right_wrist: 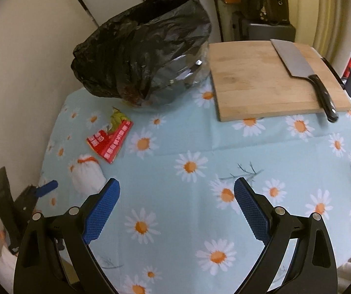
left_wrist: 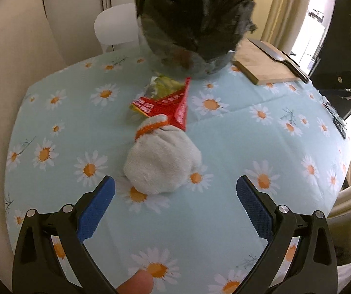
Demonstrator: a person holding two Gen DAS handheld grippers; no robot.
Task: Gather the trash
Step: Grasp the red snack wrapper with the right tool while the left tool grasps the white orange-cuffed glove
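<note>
Blue-padded grippers hover with jaws spread over a daisy-print tablecloth (right_wrist: 175, 147) strewn with trash.

The left gripper (left_wrist: 175, 186) is held wide apart and empty, its tips just short of a white balled-up sock with an orange band (left_wrist: 162, 164) lying on the cloth; a red snack wrapper (left_wrist: 168, 103) lies just beyond the sock, touching its cuff, between it and a bin lined with a black trash bag (left_wrist: 195, 29). The right gripper (right_wrist: 176, 191), likewise spread and holding nothing, hangs over bare cloth, with the sock to its left and the wrapper near the bag. Beside the bag, a wooden cutting board (right_wrist: 256, 80) carries a cleaver (right_wrist: 302, 71), its black handle overhanging the board's near edge.
</note>
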